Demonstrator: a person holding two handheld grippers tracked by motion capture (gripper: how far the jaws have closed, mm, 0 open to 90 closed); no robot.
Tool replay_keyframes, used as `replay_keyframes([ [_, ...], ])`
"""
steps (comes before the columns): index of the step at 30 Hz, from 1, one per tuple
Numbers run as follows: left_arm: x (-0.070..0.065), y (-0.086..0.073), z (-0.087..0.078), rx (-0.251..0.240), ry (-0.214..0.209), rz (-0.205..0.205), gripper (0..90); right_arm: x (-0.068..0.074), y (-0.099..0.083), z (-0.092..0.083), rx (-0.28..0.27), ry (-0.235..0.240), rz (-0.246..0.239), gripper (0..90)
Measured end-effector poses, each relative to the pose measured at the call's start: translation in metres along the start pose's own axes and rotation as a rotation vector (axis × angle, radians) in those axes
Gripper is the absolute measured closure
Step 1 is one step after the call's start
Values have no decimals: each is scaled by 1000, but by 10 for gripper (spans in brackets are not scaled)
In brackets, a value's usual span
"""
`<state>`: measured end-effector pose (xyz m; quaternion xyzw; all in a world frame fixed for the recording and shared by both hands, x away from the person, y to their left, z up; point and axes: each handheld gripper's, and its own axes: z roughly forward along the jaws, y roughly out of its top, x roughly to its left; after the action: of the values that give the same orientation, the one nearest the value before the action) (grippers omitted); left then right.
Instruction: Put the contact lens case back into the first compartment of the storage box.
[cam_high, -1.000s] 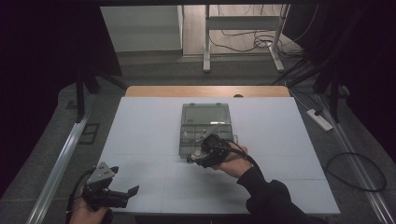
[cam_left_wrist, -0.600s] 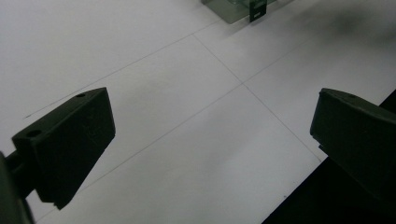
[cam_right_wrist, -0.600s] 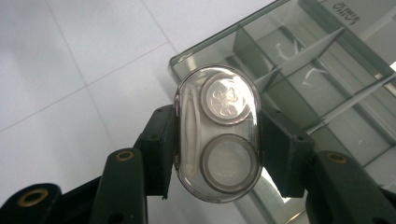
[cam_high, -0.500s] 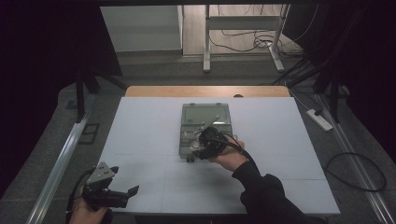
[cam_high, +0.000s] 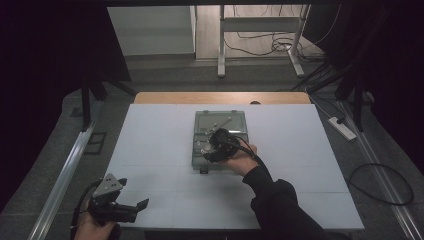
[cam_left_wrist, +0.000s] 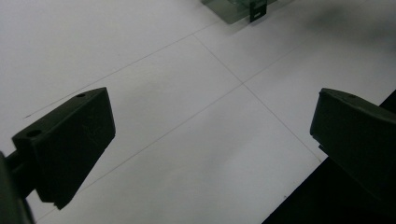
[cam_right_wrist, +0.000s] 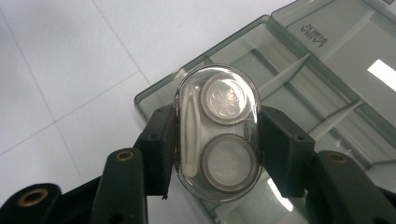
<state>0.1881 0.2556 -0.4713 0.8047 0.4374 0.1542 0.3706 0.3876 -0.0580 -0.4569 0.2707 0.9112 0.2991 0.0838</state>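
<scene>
Your right gripper (cam_right_wrist: 217, 154) clamps a clear oval contact-lens case (cam_right_wrist: 217, 133) across its short sides, long axis along the jaws, over the near left corner of the compartment box (cam_high: 235, 119); your left gripper (cam_high: 131, 209) idles open at the tabletop's (cam_high: 310, 165) near left corner.

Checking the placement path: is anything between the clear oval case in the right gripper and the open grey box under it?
Nothing visible. The clear oval case, clamped by the right gripper, hangs over the grey box, whose divided compartments there look bare.
</scene>
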Motion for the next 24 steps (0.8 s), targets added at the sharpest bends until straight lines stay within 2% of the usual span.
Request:
replay_keyframes([
  [10, 0, 0, 0, -1, 0, 1, 0, -8, 8, 10, -13, -18, 38, 490],
  [24, 0, 0, 0, -3, -1, 1, 0, -15, 21, 22, -21, -42, 67, 490],
])
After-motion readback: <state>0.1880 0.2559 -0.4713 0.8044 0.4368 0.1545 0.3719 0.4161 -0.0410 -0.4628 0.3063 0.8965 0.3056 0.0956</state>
